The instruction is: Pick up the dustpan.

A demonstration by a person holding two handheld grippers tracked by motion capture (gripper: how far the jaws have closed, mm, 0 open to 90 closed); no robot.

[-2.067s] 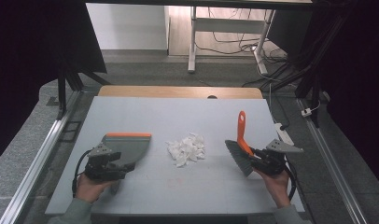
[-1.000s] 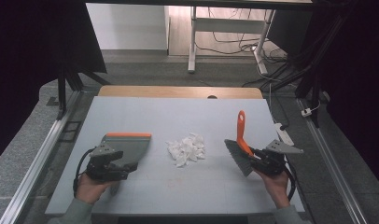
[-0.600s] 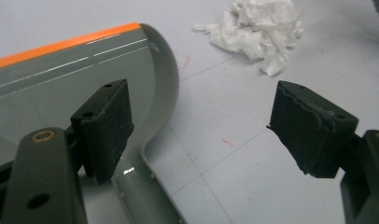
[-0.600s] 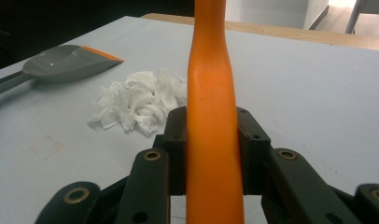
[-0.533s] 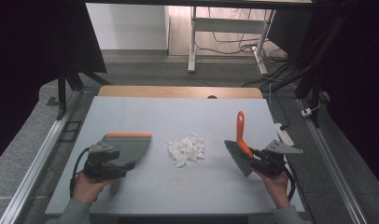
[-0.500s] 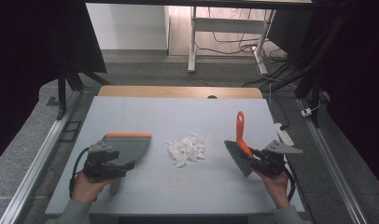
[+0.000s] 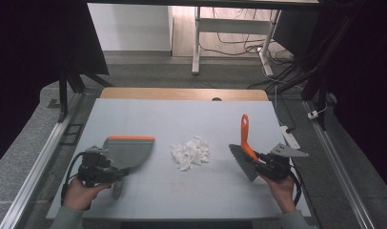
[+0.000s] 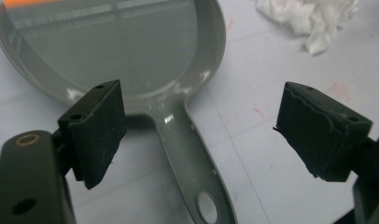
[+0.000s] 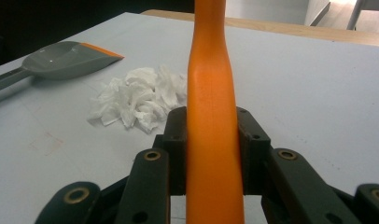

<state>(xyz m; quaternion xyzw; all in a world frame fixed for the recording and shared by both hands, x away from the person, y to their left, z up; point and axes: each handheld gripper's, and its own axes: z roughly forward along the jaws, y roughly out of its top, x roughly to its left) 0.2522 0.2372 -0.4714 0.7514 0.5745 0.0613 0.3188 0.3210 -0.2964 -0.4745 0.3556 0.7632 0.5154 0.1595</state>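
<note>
Two tools: left (image 8: 201,135) wide over dustpan (image 8: 131,51) handle, right (image 9: 211,135) gripping brush (image 9: 211,93); tissue pile (image 7: 190,151) btwn.

Jaws wide apart – grey dustpan (image 8: 131,46) handle between, untouched; white scraps (image 8: 313,18) beyond.

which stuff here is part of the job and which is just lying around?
In the job:
- grey dustpan, handle between the open left gripper pads, which have just been opening
- orange-handled brush, clamped in the right gripper
- pile of white paper scraps

Lying about:
- white power strip at the table edge
- floor cables
</note>
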